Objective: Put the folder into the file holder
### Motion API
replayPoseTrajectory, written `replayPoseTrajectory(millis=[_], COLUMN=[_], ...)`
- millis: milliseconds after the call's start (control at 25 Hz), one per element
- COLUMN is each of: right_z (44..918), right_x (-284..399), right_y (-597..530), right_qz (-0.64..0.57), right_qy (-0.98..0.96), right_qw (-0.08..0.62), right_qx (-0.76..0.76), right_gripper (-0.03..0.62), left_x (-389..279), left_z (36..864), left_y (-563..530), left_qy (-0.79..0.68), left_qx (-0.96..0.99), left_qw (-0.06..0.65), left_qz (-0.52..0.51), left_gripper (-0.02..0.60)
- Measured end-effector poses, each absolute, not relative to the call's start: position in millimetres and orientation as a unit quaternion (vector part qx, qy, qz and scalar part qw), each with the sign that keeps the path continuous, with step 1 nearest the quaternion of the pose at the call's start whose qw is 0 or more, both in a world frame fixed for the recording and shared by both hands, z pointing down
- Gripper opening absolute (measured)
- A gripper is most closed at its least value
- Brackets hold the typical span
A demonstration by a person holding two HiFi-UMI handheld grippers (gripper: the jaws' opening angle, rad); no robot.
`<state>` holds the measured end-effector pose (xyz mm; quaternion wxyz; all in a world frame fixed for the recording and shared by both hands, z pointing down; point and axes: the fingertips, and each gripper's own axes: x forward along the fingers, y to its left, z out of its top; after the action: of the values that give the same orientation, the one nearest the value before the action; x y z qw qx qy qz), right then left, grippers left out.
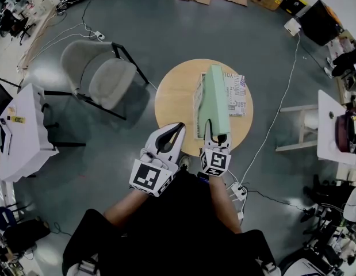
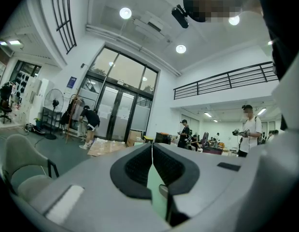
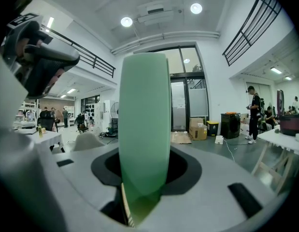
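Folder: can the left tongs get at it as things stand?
Probably yes. The left tongs are shut, empty and close beside the folder; the right tongs grip only its near end, leaving its top edge free.

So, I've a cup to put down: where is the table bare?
The table's left half, between its rim and the green folder, is bare wood. The right side is crowded: file holder, plus right gripper at the near edge.

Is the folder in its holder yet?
Not yet, it seems. Done: the right gripper has the green folder gripped. In hand: it holds it over the file holder on the round table. Left: slide it in and let go.
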<state>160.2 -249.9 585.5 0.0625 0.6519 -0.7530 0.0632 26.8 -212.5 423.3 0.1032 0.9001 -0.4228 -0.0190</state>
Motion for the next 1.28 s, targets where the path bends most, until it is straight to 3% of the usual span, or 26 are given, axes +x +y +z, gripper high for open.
replayPoseTrajectory(millis=[1280], right_z=[616], right_x=[163], right_y=[-253], right_qz=[0.087], right_qy=[-0.755], right_qw=[0.094], right_qx=[0.643], right_gripper=[0.149], left_x=[31], left_z=[424], left_y=[-219], left_qy=[-0.428], left_qx=[0.897], left_qw=[0.108], left_qz=[-0.018], left_gripper=[0.011])
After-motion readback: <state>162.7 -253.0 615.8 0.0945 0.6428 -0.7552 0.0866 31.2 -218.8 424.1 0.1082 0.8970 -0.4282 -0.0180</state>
